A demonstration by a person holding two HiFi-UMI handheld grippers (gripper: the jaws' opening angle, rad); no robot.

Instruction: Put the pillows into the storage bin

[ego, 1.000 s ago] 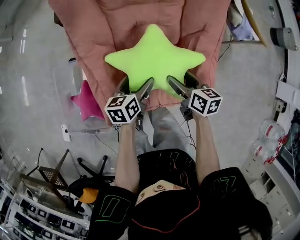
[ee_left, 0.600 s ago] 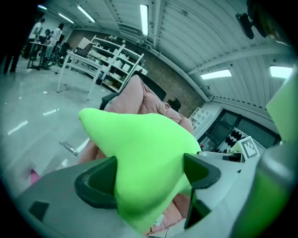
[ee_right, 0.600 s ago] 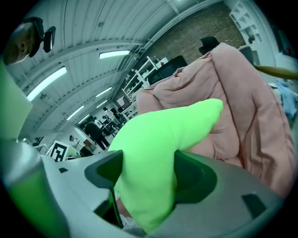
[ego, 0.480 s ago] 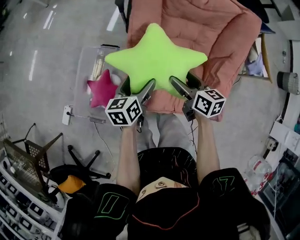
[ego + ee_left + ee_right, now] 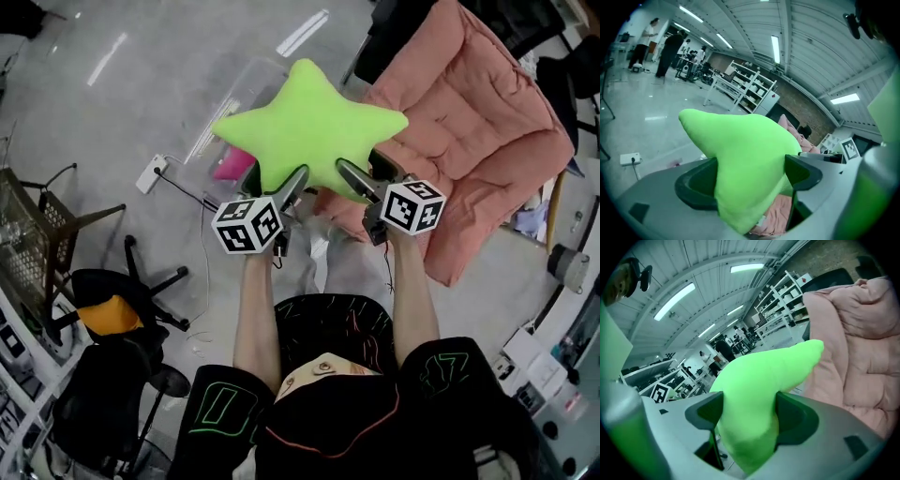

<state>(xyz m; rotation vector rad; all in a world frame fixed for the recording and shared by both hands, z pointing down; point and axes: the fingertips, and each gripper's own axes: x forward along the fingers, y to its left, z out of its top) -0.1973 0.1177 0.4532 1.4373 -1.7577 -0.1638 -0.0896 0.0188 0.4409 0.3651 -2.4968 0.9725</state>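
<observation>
A lime-green star pillow (image 5: 305, 127) hangs in the air, held by its two lower points. My left gripper (image 5: 289, 183) is shut on the left point (image 5: 747, 183), and my right gripper (image 5: 354, 180) is shut on the right point (image 5: 747, 425). Under the star's left side stands a clear plastic storage bin (image 5: 239, 103) on the floor, and a magenta star pillow (image 5: 232, 166) lies inside it, mostly hidden by the green one. The pink padded chair (image 5: 469, 141) is to the right, also in the right gripper view (image 5: 855, 357).
A white power strip (image 5: 150, 173) with a cable lies on the floor left of the bin. A black office chair (image 5: 117, 309) with an orange object and a wire rack (image 5: 28, 230) stand at the left. Shelves and people fill the far background (image 5: 670, 47).
Both grippers have carried the green star leftwards, away from the pink chair and over the clear bin. The chair has slid to the right of the view; the magenta star is now mostly covered.
</observation>
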